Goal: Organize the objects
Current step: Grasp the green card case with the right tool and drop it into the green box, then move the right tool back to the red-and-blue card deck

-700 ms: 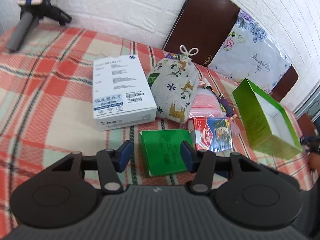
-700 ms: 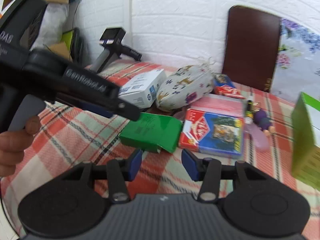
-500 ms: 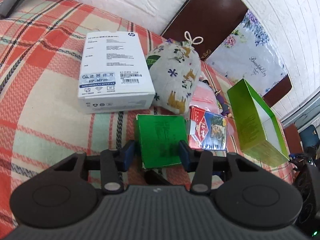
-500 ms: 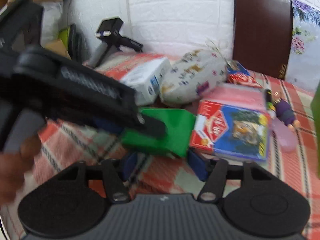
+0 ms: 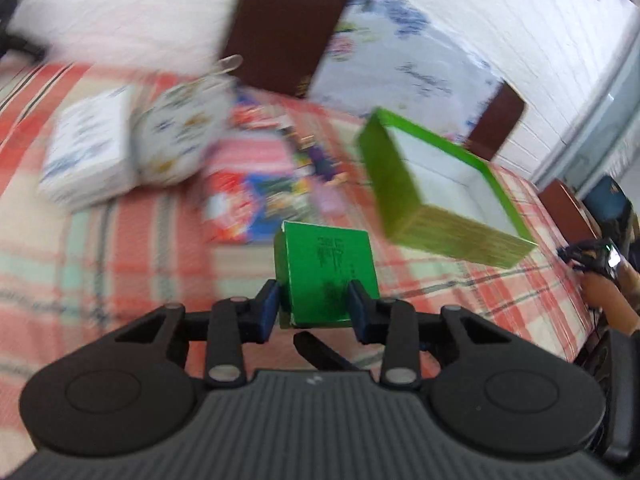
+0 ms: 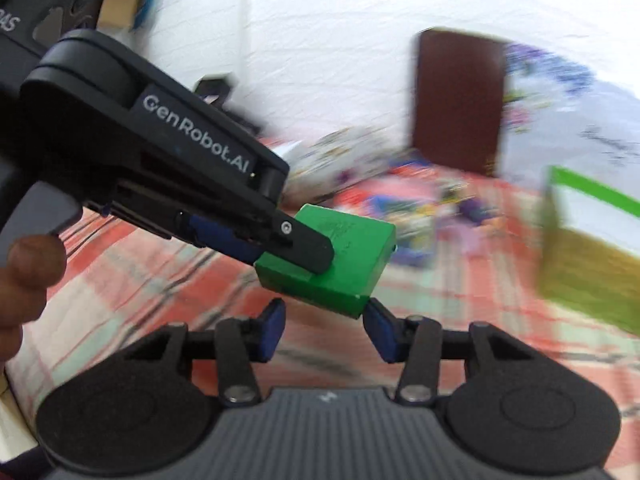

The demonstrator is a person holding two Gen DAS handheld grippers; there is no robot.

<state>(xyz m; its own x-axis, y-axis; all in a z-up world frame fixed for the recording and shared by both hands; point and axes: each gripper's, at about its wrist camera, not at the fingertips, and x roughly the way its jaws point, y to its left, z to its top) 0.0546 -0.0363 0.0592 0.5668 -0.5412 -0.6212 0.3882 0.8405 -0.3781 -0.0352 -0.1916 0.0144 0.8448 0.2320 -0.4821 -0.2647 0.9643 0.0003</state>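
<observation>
My left gripper is shut on a small green box and holds it lifted above the plaid cloth. In the right wrist view the same green box hangs in the left gripper's fingers, just above and ahead of my right gripper, which is open and empty. An open lime-green container with a white inside stands to the right of the held box; it also shows in the right wrist view.
A white printed box, a patterned cloth pouch, a red-and-blue card box and small toys lie blurred on the plaid cloth. A dark chair back and a floral cushion stand against the white wall.
My left gripper closed on the green box, lifted it off the cloth and swung it right toward the lime container. The right gripper stays open below it.
</observation>
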